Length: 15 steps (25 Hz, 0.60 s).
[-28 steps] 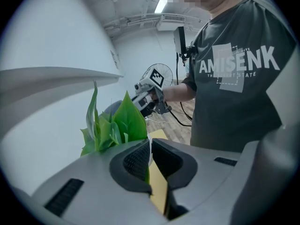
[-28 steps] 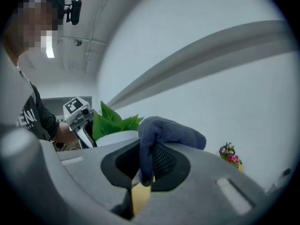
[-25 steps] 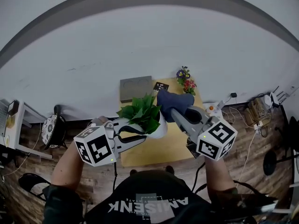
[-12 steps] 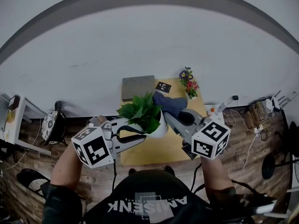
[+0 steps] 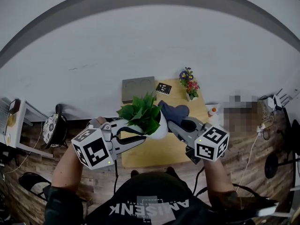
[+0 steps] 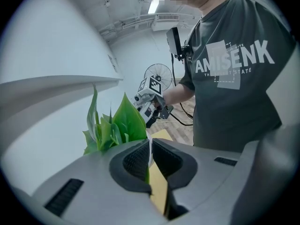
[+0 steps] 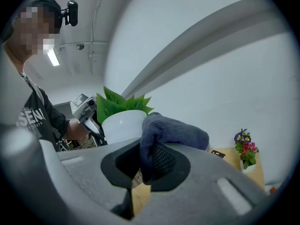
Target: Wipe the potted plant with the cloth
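the head view looks steeply down from well above the potted plant [image 5: 143, 116], while the left gripper view and the right gripper view face that same plant close up from opposite sides.

Left tool [image 6: 150, 159] jaws pinch thin white rim of potted plant [image 6: 118, 124]; right tool [image 6: 151, 101] beyond leaves.

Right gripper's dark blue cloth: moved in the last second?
Yes. The dark blue cloth pulled back toward the person, away from the small flowering plant.
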Each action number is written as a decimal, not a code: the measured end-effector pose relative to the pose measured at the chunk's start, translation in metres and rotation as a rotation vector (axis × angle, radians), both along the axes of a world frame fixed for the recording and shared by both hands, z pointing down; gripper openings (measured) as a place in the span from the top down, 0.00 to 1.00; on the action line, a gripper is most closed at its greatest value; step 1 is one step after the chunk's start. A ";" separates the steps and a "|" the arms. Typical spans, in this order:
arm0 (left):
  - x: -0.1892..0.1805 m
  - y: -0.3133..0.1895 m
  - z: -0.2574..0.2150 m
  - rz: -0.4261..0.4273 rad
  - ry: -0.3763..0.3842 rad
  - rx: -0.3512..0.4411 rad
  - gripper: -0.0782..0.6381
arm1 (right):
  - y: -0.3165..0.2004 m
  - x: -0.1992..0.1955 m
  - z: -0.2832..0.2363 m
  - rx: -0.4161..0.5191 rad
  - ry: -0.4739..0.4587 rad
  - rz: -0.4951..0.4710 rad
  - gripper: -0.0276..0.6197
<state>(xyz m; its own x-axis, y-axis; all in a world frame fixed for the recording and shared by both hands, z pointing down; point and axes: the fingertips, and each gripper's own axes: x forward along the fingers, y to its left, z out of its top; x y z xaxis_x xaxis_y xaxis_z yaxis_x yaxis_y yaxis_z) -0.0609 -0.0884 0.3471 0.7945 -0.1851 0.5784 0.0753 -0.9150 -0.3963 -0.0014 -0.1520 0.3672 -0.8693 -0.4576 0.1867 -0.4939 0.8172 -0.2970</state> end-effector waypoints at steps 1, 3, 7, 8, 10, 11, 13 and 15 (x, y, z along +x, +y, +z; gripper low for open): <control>0.000 0.000 0.001 0.003 -0.002 0.000 0.87 | 0.001 0.002 0.005 -0.010 0.001 -0.001 0.91; -0.001 0.001 0.001 0.009 -0.007 -0.001 0.87 | 0.003 0.004 0.015 -0.032 0.004 -0.004 0.91; 0.001 0.001 0.002 0.026 -0.014 -0.008 0.87 | 0.010 0.012 0.036 -0.084 0.011 -0.003 0.91; 0.002 0.002 0.004 0.032 -0.025 -0.003 0.87 | 0.012 0.015 0.041 -0.095 0.014 -0.002 0.91; 0.004 0.006 0.008 0.051 -0.051 0.010 0.87 | 0.014 0.023 0.048 -0.110 0.019 0.005 0.91; 0.005 0.009 0.009 0.065 -0.060 0.014 0.87 | 0.013 0.027 0.048 -0.112 0.018 0.012 0.91; 0.007 0.014 0.008 0.093 -0.073 0.024 0.87 | 0.009 0.036 0.041 -0.099 0.008 0.021 0.91; 0.009 0.018 0.011 0.118 -0.108 0.052 0.87 | 0.003 0.042 0.024 -0.056 0.004 0.013 0.91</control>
<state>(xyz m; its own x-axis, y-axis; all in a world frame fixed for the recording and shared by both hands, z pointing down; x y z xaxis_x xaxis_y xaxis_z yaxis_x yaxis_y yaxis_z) -0.0523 -0.0700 0.3583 0.7465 -0.1259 0.6533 0.2257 -0.8758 -0.4267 0.0402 -0.1493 0.3909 -0.8624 -0.4580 0.2155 -0.5059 0.7926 -0.3403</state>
